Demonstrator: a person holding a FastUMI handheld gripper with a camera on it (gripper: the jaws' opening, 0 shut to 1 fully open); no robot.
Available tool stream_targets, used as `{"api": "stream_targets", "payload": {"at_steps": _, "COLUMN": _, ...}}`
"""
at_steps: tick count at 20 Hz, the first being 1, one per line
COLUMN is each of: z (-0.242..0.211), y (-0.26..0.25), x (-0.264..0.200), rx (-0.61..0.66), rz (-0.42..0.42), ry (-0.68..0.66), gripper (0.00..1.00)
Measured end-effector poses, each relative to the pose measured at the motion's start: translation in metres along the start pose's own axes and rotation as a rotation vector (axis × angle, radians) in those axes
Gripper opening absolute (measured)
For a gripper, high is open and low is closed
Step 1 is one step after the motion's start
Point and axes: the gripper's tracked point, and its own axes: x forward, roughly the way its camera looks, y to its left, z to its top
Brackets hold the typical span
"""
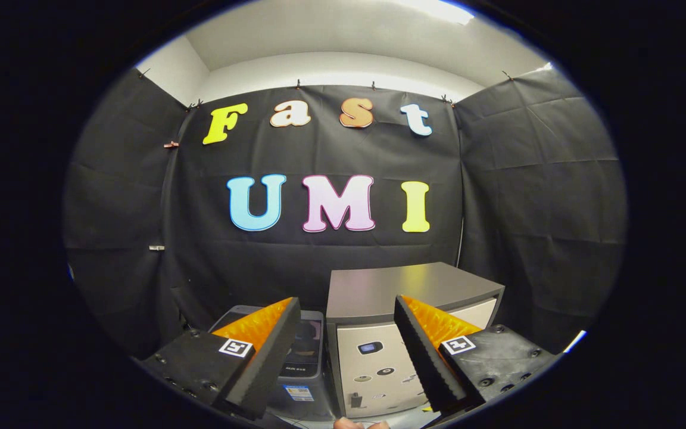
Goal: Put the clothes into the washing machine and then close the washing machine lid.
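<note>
The gripper [346,301] is held level and faces the washing machine [310,357], a small grey top-loading unit standing on the floor against the black cloth wall [319,262]. The fingers are spread wide apart, nothing lies between them and neither pad touches anything. The left finger covers the left half of the washing machine. The visible part of the machine's top shows a dark panel that appears to lie flat, so the lid is judged to be down, though this is not certain. Immediately right of the washing machine, and touching or nearly touching it, stands a taller cabinet [414,286] with a grey top and a pale front. No garment can be identified on or around the washing machine. A small pale object [361,424] lies in front of the washing machine, close under the gripper, and what it is cannot be determined. The interior of the drum is hidden. This arrangement fits two stages equally: the clothes lie elsewhere with the machine waiting to be loaded, or the clothes are inside with the lid down over them. Any further move calls first for a lower, closer view of the machine's top to confirm the lid position and the drum contents.
</note>
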Motion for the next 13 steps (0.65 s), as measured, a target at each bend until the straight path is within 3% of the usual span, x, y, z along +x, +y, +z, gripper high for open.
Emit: {"api": "stream_targets", "payload": {"at_steps": 13, "z": -0.0057, "y": 0.0011, "x": -0.0061, "rx": 0.042, "rz": 0.040, "ry": 0.000, "gripper": 0.99}}
